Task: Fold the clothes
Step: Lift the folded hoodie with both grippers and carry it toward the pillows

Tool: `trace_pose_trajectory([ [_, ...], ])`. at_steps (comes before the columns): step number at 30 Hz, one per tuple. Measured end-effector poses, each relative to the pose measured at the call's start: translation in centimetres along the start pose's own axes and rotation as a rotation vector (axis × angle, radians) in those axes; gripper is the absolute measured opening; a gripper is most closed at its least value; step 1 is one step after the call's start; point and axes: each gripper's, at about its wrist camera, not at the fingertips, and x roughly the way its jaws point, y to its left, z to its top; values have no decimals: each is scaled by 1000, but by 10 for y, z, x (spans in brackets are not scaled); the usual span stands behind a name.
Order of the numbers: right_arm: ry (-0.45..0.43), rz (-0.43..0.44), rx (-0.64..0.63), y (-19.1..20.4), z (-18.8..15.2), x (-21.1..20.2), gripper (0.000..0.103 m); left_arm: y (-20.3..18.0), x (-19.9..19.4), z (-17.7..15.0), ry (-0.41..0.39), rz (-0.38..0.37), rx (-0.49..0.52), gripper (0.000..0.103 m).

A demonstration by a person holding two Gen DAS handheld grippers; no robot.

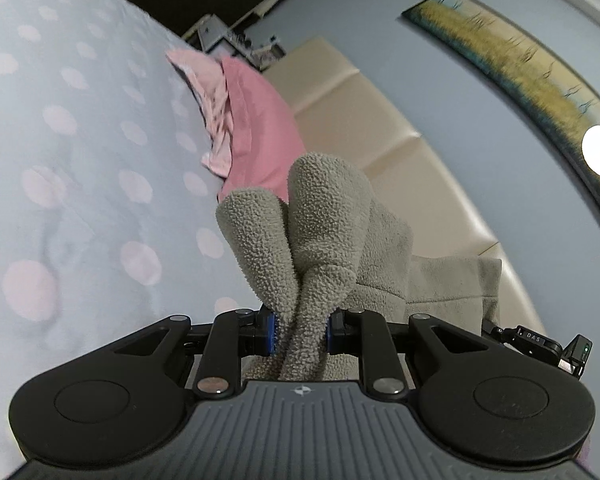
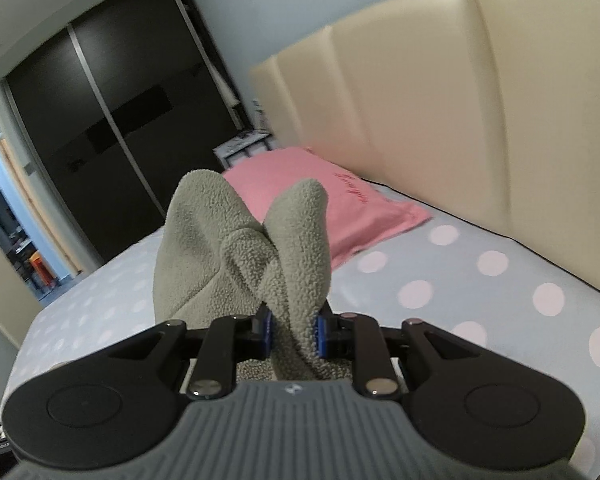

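A grey-green fleece garment (image 1: 324, 216) is pinched in my left gripper (image 1: 300, 338), which is shut on a bunched fold of it; more of the fleece hangs away to the right. In the right wrist view the same fleece garment (image 2: 236, 248) bulges up in two lobes, and my right gripper (image 2: 294, 334) is shut on it. Both grippers hold the cloth lifted above the bed. The blue pads (image 2: 320, 336) press into the fabric. The rest of the garment is hidden below the grippers.
A bed sheet (image 1: 80, 140), pale blue with pink dots, lies underneath. Pink folded clothes (image 1: 256, 128) sit near the cream padded headboard (image 2: 440, 92); the top pink piece (image 2: 320, 196) lies flat. A dark sliding wardrobe (image 2: 112, 120) stands beyond the bed.
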Motion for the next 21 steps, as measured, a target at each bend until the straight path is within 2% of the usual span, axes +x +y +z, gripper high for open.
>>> trace_pose_trajectory([
  [5, -8, -46, 26, -48, 3, 32, 22, 3, 68, -5, 46, 19, -4, 18],
  [9, -47, -75, 58, -70, 11, 66, 22, 7, 115, -3, 61, 20, -13, 18],
  [17, -172, -71, 76, -77, 33, 139, 22, 5, 172, 37, -11, 24, 10, 18],
  [19, -187, -73, 88, -78, 41, 159, 23, 9, 185, 45, -9, 53, 14, 19],
  [21, -171, -120, 85, -77, 41, 178, 31, 15, 197, 50, 22, 128, 20, 24],
])
